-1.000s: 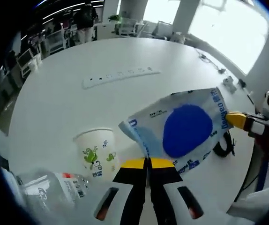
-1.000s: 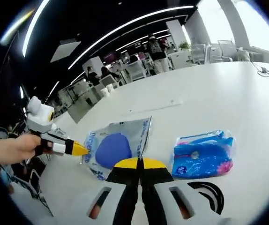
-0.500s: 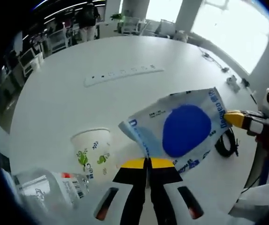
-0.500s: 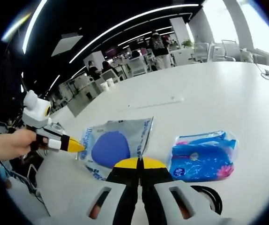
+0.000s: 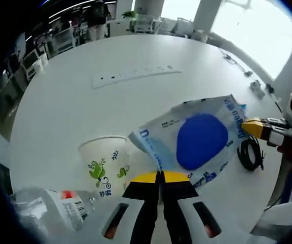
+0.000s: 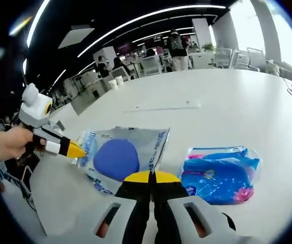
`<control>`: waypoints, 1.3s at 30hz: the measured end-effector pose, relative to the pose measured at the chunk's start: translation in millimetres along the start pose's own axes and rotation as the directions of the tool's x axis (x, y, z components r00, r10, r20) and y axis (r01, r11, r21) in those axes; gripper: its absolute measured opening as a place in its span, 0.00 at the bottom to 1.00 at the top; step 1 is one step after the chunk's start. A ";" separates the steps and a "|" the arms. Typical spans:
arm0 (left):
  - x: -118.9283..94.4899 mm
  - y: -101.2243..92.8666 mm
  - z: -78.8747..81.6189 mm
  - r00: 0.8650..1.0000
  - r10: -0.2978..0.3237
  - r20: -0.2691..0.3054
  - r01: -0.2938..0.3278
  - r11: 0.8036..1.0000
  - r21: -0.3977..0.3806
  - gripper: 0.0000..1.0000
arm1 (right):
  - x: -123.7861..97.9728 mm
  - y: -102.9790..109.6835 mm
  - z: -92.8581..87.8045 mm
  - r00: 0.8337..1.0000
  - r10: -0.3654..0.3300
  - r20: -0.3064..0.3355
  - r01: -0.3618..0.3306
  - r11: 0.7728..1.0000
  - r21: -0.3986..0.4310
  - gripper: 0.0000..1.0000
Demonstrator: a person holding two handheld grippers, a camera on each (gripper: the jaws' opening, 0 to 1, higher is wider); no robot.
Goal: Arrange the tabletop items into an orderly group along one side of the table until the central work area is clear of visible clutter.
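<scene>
Silvery, crinkled plastic pouch (image 5: 197, 140) with a round blue patch hangs above the white tabletop (image 5: 75, 112), stretched between both claws: the left claw (image 5: 161, 175) is clenched on one edge, the right claw (image 6: 151, 175) clenched on the opposite edge. A paper cup (image 5: 105, 163) printed with green leaves stands beside a clear plastic bottle (image 5: 49, 211) lying down. A glossy blue tissue pack (image 6: 220, 173) rests near the pouch; a black cable coil (image 5: 250, 155) lies near the edge.
</scene>
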State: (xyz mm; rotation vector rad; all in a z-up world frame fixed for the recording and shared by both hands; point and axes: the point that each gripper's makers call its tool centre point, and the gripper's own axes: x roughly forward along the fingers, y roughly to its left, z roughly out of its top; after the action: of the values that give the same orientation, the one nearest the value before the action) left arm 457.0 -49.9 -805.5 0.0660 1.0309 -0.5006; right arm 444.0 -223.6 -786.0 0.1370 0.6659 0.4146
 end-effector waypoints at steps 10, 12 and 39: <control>11.8 -0.5 -5.7 0.999 0.011 -0.032 -0.012 1.000 -0.014 0.00 | 13.1 -8.5 -8.5 0.999 -0.020 -0.046 0.017 0.998 -0.063 0.00; 14.2 0.0 -7.1 0.999 0.015 -0.040 -0.016 1.000 -0.013 0.00 | 15.3 -9.6 -13.6 0.997 -0.024 -0.069 0.019 0.997 -0.079 0.00; 26.6 6.9 -14.2 0.998 0.048 -0.051 -0.049 0.998 -0.032 0.00 | 30.4 -21.7 -31.8 0.986 -0.085 -0.140 0.040 0.953 -0.299 0.00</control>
State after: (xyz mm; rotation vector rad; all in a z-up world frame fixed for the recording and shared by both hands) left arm 459.5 -49.6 -836.3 0.0740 1.0845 -0.4390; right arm 452.9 -230.9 -833.7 -0.2015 0.7482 0.4614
